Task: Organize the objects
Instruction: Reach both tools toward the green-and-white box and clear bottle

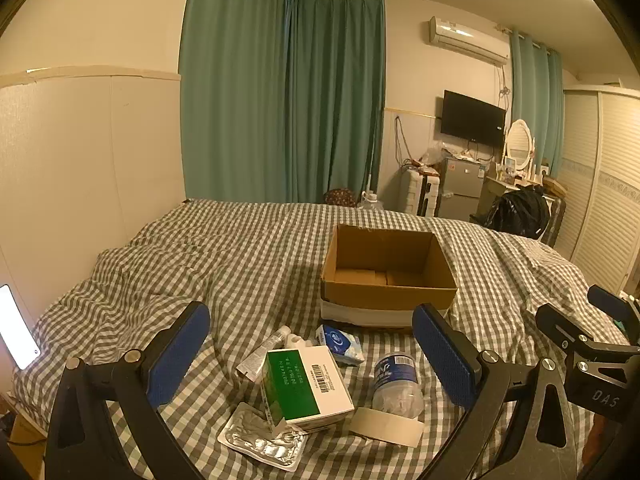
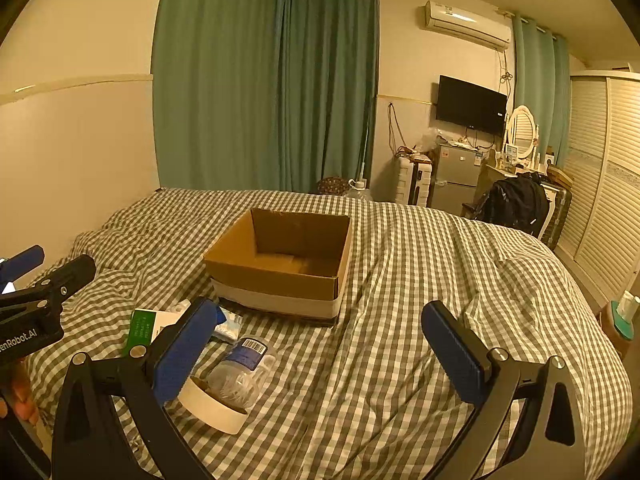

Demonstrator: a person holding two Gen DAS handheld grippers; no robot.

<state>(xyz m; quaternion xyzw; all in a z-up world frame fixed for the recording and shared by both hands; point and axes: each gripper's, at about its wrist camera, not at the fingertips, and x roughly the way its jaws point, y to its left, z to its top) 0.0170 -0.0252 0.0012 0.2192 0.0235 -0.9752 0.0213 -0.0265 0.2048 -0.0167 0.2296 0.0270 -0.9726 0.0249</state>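
Note:
An open, empty cardboard box point(image 1: 388, 268) point(image 2: 280, 268) sits on the checked bed. In front of it lies a small pile: a green-and-white carton point(image 1: 304, 386) point(image 2: 142, 328), a foil blister pack point(image 1: 262, 438), a white tube point(image 1: 266, 350), a blue-white tissue packet point(image 1: 340, 344) point(image 2: 230, 326), a clear plastic bottle point(image 1: 396, 382) point(image 2: 242, 372) and a roll of white tape point(image 1: 386, 426) point(image 2: 210, 404). My left gripper point(image 1: 312, 344) hovers open above the pile. My right gripper point(image 2: 320, 340) is open over bare bedding, just right of the bottle.
The grey checked duvet point(image 2: 420, 280) covers the whole bed. A lit phone screen point(image 1: 16, 332) stands at the left wall. Beyond the bed are green curtains point(image 1: 280, 100), a fridge point(image 1: 460, 188), a dressing table and louvred wardrobe doors point(image 2: 600, 184).

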